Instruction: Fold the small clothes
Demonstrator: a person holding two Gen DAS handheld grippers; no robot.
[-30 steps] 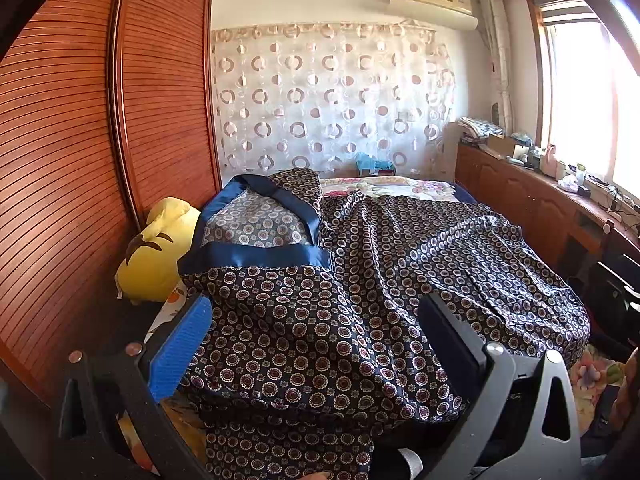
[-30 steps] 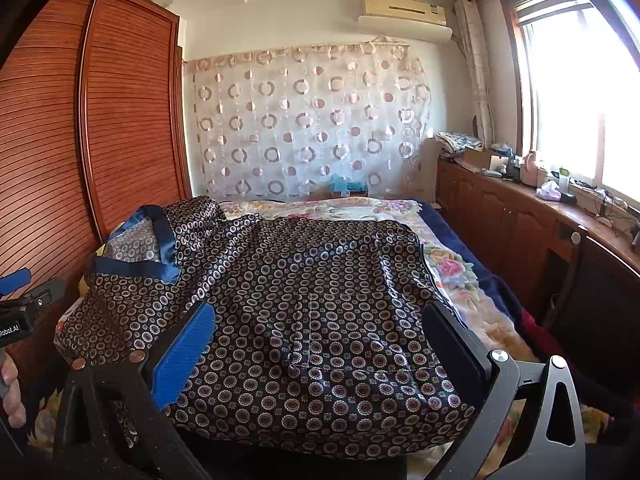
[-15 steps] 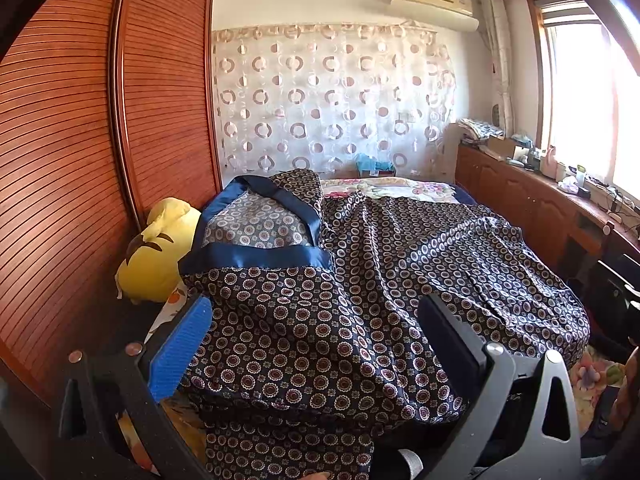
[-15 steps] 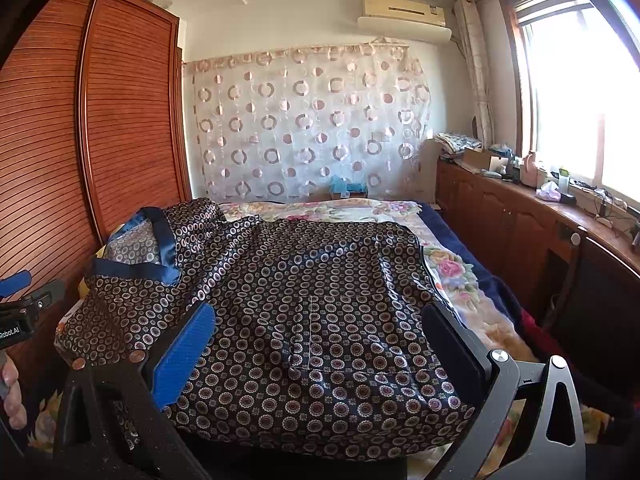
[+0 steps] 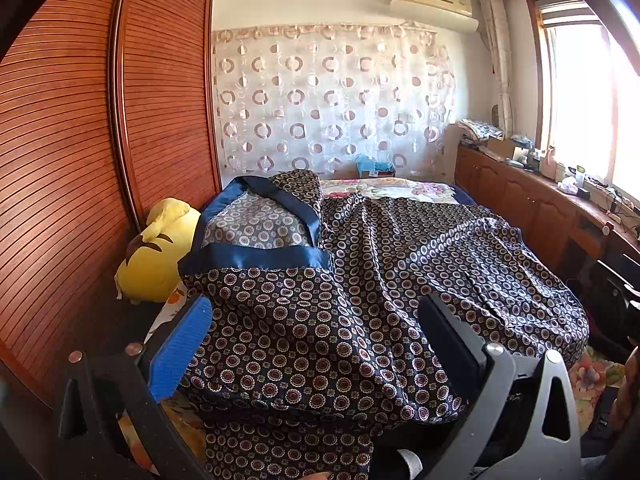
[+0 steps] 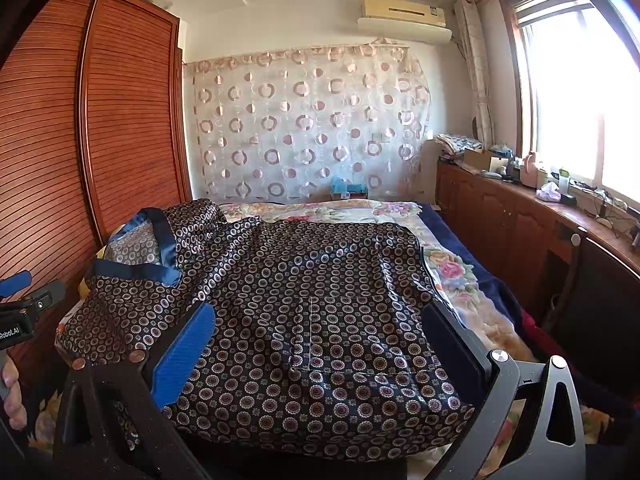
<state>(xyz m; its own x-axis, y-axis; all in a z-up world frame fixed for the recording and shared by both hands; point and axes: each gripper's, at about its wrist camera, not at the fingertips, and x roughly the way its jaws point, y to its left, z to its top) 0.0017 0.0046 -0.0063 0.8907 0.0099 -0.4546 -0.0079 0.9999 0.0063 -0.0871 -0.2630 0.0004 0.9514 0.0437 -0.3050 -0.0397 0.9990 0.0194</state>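
Here we list one patterned garment [image 5: 360, 280], dark with circle motifs and blue trim, spread across the bed [image 6: 452, 276]. Our left gripper [image 5: 316, 336] hovers at the bed's near edge, jaws wide apart and holding nothing. Our right gripper [image 6: 320, 344] does likewise. A yellow plush toy [image 5: 156, 252] sits beside the bed's far-left corner.

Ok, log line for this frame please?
phase: pre-grasp | left gripper: open, empty | right gripper: open, empty | patterned garment: spread on bed, unfolded
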